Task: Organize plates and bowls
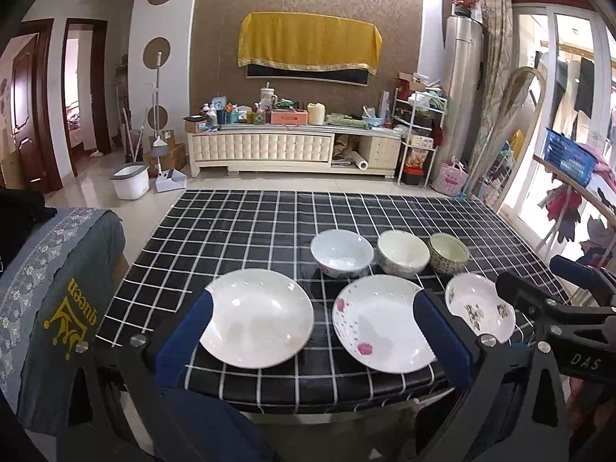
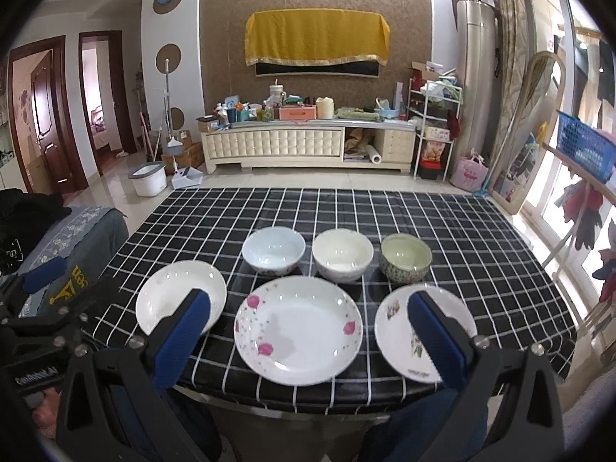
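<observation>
Left wrist view: left gripper (image 1: 312, 310) above the near edge of the table (image 1: 238, 223), jaws spread wide, nothing between the pads. Plain white plate (image 1: 258, 317) lies just inside the left finger (image 1: 184, 340), which overlaps its rim. Pink-flowered plate (image 1: 381, 321) sits just inside the right finger, partly hidden by it. Small patterned plate (image 1: 479, 308) lies outside the right finger. Ahead of the jaws, a row of three bowls: pale blue bowl (image 1: 342, 252), cream bowl (image 1: 403, 253), green-patterned bowl (image 1: 448, 252). The right gripper's black frame shows at the right edge.

Right wrist view: right gripper (image 2: 308, 315) also at the near table edge, jaws wide apart and empty. Pink-flowered plate (image 2: 298, 329) centred between the fingers. Plain white plate (image 2: 179, 294) behind the left finger; small patterned plate (image 2: 396, 327) behind the right finger (image 2: 435, 338). Pale blue bowl (image 2: 274, 250), cream bowl (image 2: 342, 256) and green-patterned bowl (image 2: 406, 258) stand ahead, apart from each other.
</observation>
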{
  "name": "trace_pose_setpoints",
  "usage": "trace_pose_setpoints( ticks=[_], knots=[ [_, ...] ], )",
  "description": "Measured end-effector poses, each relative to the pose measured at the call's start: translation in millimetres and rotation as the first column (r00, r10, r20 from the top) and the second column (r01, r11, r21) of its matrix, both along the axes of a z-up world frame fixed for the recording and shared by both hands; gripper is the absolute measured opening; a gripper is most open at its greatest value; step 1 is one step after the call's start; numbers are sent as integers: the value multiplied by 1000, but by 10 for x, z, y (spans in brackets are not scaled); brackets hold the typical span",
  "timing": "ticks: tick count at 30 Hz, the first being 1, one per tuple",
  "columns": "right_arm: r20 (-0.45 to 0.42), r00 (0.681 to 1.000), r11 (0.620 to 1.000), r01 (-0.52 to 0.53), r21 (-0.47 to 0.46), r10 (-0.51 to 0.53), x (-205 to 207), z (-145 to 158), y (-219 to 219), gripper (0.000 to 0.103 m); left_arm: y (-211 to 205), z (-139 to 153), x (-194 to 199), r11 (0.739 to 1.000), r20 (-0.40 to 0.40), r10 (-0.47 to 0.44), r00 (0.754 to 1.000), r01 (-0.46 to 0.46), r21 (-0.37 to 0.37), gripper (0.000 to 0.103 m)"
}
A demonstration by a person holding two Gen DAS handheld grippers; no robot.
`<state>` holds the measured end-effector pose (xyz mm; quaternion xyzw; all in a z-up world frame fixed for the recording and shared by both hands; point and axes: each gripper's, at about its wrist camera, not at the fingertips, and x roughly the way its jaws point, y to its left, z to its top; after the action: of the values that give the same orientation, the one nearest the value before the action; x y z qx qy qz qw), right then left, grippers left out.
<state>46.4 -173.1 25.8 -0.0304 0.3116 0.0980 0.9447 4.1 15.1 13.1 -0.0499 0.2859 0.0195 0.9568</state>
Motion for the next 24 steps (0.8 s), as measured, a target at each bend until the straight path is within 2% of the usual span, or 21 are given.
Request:
trace_pose_setpoints(
  ticks=[5,7,9,12,17,24],
  knots=[
    [71,996,998,-62,3,62,107,155,220,103,277,139,106,999,18,49,999,-50,15,103],
    [101,992,997,-74,-17,76,153,192,342,103,414,176,156,997,18,70,997,-70,16,103],
    [97,991,995,-91,-49,96,244,197,487,103,539,193,212,996,14,85,996,-85,21,103],
    [59,989,991,-132,-37,134,426,153,673,103,748,186,326,993,-3,113,994,-113,20,103],
    [-45,977,978,-207,-14,206,752,-85,1037,103,1078,38,516,988,-54,155,986,-156,-5,103],
    [-203,942,961,-277,-19,268,1123,-644,1447,102,1439,-536,796,981,-208,161,965,-179,-72,103]
  ],
)
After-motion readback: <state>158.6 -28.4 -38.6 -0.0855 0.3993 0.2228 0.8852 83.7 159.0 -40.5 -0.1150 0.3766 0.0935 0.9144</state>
